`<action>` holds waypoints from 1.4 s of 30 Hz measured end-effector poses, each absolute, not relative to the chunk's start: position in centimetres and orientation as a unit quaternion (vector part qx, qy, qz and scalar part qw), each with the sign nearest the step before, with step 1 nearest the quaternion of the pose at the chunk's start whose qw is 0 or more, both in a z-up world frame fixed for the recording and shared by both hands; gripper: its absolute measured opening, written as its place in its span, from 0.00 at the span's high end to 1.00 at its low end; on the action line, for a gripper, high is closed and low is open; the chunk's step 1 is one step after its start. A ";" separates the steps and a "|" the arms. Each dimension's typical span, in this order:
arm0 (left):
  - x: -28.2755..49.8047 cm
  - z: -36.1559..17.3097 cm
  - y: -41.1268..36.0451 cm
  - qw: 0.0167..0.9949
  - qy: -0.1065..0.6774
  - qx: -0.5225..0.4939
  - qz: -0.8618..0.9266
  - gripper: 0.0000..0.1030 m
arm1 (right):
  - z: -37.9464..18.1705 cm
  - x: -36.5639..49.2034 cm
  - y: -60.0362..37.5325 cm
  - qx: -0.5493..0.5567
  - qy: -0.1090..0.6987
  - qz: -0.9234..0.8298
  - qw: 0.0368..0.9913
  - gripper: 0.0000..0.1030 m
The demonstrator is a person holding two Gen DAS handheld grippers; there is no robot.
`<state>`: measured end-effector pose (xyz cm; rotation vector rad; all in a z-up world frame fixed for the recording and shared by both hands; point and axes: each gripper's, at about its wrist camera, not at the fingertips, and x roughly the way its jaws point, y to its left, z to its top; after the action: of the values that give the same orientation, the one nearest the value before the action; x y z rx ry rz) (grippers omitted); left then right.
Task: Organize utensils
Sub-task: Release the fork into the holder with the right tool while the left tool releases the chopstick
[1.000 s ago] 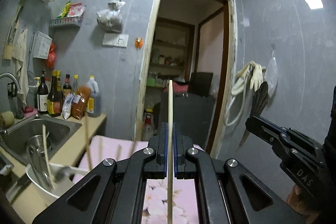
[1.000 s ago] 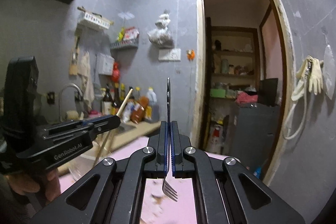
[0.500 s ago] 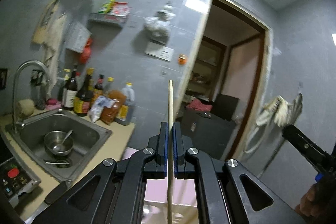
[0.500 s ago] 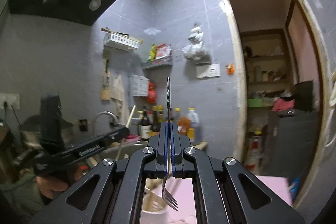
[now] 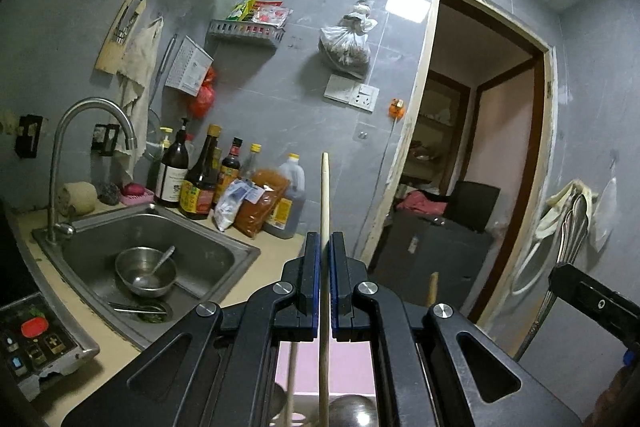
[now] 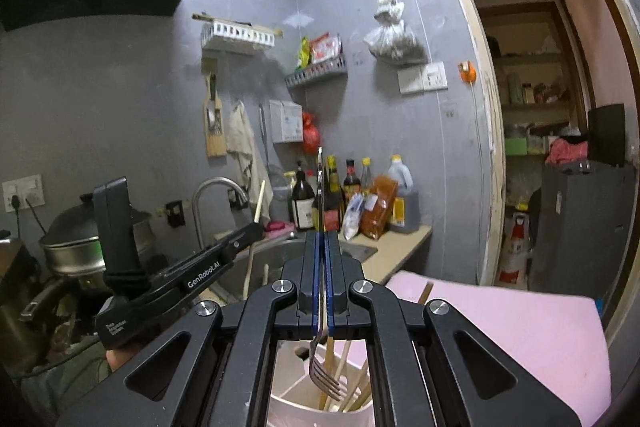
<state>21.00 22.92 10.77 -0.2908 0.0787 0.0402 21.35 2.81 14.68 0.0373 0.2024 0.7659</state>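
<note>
My left gripper (image 5: pixel 325 247) is shut on a wooden chopstick (image 5: pixel 325 195) that stands upright through the jaws, its top above the fingertips. My right gripper (image 6: pixel 320 243) is shut on a metal fork (image 6: pixel 324 375), tines down, just above a white utensil holder (image 6: pixel 304 407) that has several chopsticks in it. The left gripper with its chopstick shows in the right wrist view (image 6: pixel 240 239) at the left. The right gripper shows at the right edge of the left wrist view (image 5: pixel 576 287) with the fork handle rising from it.
A steel sink (image 5: pixel 208 267) with a bowl (image 5: pixel 146 271) and spoon lies left, under a tap (image 5: pixel 92 115). Sauce bottles (image 5: pixel 200 179) line the wall. A pink mat (image 6: pixel 520 327) covers the table. A pot (image 6: pixel 72 239) sits far left. A doorway (image 5: pixel 480 147) opens right.
Both grippers have swung and tilted left and upward; the sink has come fully into the left view. The fork now hangs over the white holder. Both grips are unchanged.
</note>
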 end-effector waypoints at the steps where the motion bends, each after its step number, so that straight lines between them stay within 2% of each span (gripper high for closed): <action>1: 21.0 10.5 22.9 0.989 0.040 -0.140 0.024 0.98 | 14.4 21.5 2.8 0.018 0.103 0.372 0.923 1.00; 10: 21.1 8.0 22.5 0.989 0.062 -0.137 0.000 0.98 | 11.5 22.3 2.7 0.039 0.145 0.344 0.927 0.99; 26: 18.9 6.5 21.9 0.982 0.094 -0.159 -0.041 0.96 | 9.6 20.5 2.6 0.035 0.141 0.304 0.941 0.95; 29: 18.7 6.7 21.3 0.982 0.098 -0.155 -0.044 0.89 | 9.6 20.5 2.0 0.037 0.140 0.297 0.944 0.93; 31: 18.6 6.9 20.9 0.982 0.097 -0.155 -0.046 0.77 | 9.6 20.4 1.6 0.038 0.138 0.291 0.946 0.91; 34: 18.3 7.1 20.6 0.981 0.096 -0.160 -0.052 0.76 | 9.8 20.3 1.0 0.042 0.136 0.285 0.948 0.87; 42: 17.9 7.9 19.4 0.983 0.096 -0.150 -0.054 0.73 | 10.5 19.9 -0.7 0.048 0.122 0.269 0.954 0.83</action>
<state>17.90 19.37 7.87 -0.3017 0.1923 -0.1093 19.89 -0.67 10.49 0.0980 0.2480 0.5462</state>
